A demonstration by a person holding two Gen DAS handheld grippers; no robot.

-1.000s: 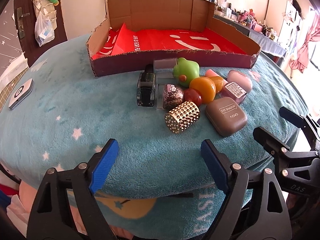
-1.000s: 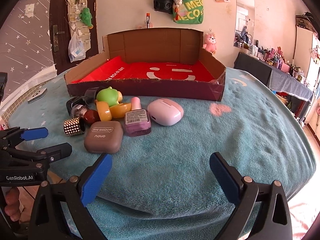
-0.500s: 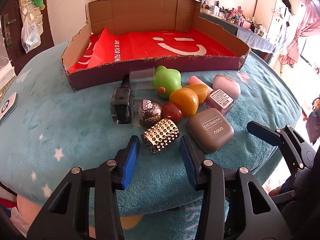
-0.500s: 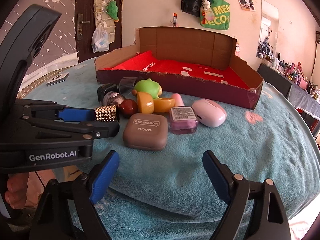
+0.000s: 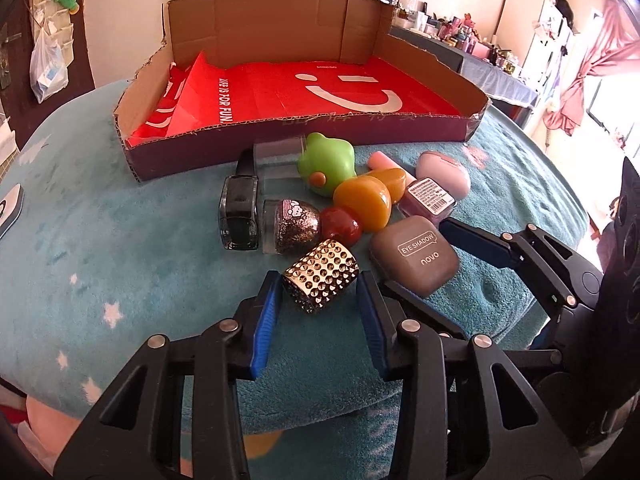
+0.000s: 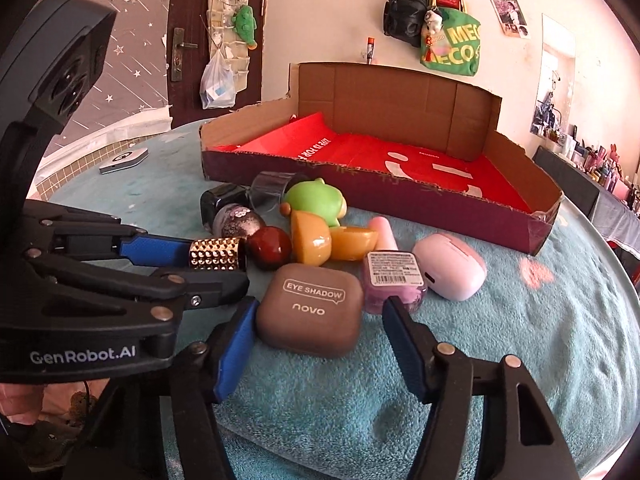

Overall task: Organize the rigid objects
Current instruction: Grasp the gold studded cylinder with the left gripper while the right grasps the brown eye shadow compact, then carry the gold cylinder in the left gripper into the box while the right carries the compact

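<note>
The left gripper (image 5: 320, 292) is closed on the gold studded cap (image 5: 320, 276), which lies on its side on the teal blanket (image 5: 120, 248). Both blue pads (image 5: 266, 320) press the cap's two sides, and the cap rests on the blanket.

The right gripper (image 6: 316, 320) stands around the brown eye shadow case (image 6: 312, 310). Its jaws are closing, with the case between them. The left pad is just beside the case's left edge and the right pad is a little apart from its right edge; I cannot tell if the left one already touches.

In the left wrist view, taking the studded cap as the centre of the clock, the other things lie like this. At 12 o'clock, touching or almost touching the cap, is a dark red ball (image 5: 342, 226). At 11 o'clock is a glitter bottle (image 5: 292, 230), and further at 10 o'clock a dark square bottle (image 5: 238, 216). At 1 o'clock is an orange piece (image 5: 364, 200), and behind it a green frog-like toy (image 5: 326, 164). The eye shadow case is at 3 o'clock, just beside the cap. Beyond it, at 2 o'clock, lie a purple bottle with a barcode label (image 5: 428, 202) and a pink oval case (image 5: 444, 170).

The cardboard box (image 5: 280, 142), lined in red, stands at 12 o'clock behind the whole group.
</note>
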